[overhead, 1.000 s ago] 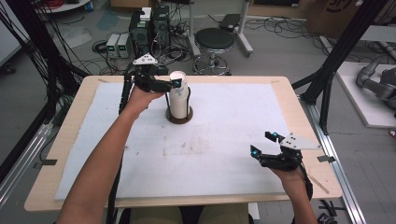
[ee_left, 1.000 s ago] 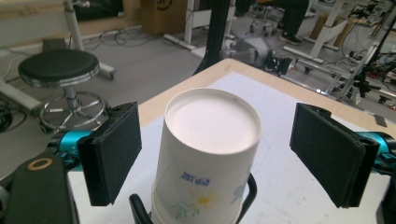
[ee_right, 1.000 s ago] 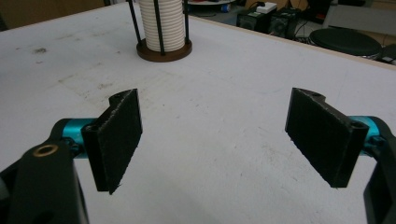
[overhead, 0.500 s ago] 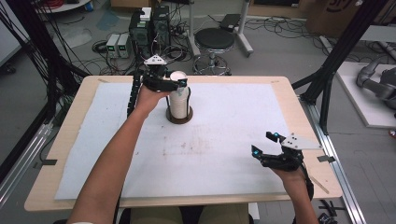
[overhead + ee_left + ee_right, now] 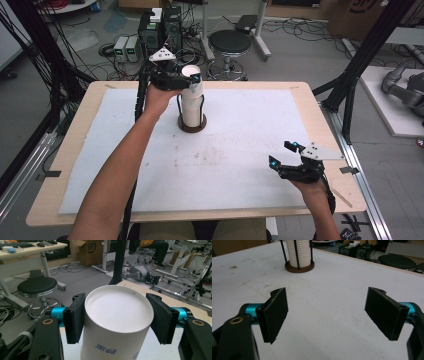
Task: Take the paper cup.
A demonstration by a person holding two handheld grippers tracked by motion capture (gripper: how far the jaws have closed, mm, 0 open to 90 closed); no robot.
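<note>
White paper cup [image 5: 117, 322] with upside-down blue print, unreadable, clamped in left gripper [image 5: 118, 320]; right gripper [image 5: 329, 315] agape

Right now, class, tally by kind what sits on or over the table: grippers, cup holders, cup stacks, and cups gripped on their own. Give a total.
Grippers: 2, the left gripper and the right gripper
Cup holders: 1, the holder
Cup stacks: 1, the stack
Cups gripped on their own: 1, the paper cup
Total: 5
</note>
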